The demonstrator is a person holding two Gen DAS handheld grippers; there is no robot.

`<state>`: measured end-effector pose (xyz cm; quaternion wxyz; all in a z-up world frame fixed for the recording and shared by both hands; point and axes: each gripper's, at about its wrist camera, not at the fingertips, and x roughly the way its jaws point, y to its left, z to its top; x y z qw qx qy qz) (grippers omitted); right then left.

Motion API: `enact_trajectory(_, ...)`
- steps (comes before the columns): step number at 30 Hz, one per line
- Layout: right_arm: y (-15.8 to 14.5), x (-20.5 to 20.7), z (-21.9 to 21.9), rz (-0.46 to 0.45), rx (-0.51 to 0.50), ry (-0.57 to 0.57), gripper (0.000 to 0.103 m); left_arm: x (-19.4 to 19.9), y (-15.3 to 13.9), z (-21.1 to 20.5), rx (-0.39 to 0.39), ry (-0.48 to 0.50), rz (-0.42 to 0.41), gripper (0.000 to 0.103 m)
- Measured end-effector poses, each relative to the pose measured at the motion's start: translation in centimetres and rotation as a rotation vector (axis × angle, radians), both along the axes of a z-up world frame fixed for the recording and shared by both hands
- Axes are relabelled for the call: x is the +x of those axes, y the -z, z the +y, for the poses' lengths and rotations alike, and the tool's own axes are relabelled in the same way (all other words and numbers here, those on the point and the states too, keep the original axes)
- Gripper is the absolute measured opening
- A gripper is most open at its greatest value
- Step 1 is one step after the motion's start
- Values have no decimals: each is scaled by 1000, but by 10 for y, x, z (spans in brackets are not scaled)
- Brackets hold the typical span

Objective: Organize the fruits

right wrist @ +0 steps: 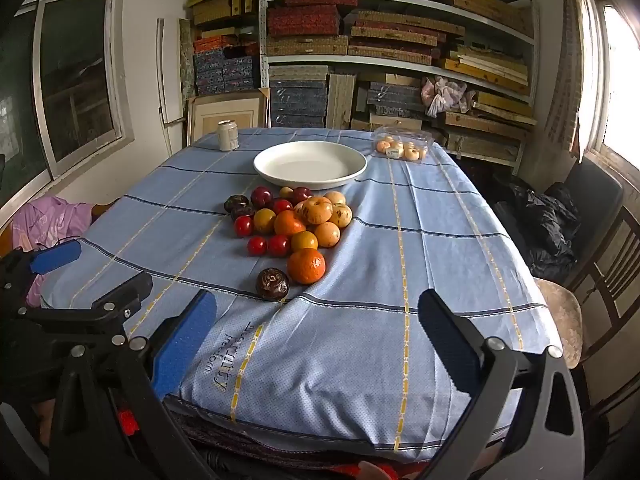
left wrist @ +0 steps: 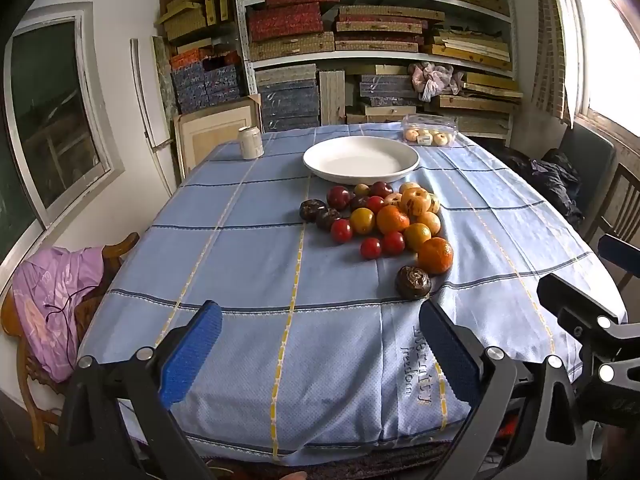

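While both sets of fingers hang over the near edge of the desk, nothing is between them: the left gripper (left wrist: 320, 354) stands spread wide and empty above the blue checked cloth (left wrist: 248, 264), and the right gripper (right wrist: 316, 346) is just as wide and just as empty, the two side by side and angled down toward the heap. Just ahead of them lies a dark, wrinkled fruit (right wrist: 273, 283), touching or nearly touching a big orange (right wrist: 307, 265), and behind those the pile of fruits (left wrist: 380, 216) crowds together in the middle of the desk: small red ones, yellow ones, pale speckled ones and a few more dark ones. Past the pile sits the empty white plate (left wrist: 360, 176), its rim close to the farthest fruits; a can (left wrist: 250, 143) and a clear box of pale fruit (left wrist: 430, 133) stand near the far edge, well apart from the heap. I would worry about rolling: the fruits lean on one another, so pulling one from the heap could send its neighbours off across the cloth, which is rucked up near the dark fruit. Wide fingers closing on a small red fruit might also nudge the next one. As for direction, the fruits are round and have no long axis to speak of; the dark one shows its puckered end upward, toward the grippers.
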<state>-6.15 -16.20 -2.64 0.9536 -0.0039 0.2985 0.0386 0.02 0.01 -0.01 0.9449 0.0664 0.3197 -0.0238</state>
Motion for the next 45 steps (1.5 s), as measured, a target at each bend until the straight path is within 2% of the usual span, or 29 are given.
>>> enact_trajectory(18, 1, 1, -1, 5, 6, -1, 99, 0, 3, 1, -4, -3, 10, 100)
enact_trajectory(45, -1, 0, -2, 5, 11, 0, 99, 9, 24, -4, -7, -3, 24, 100)
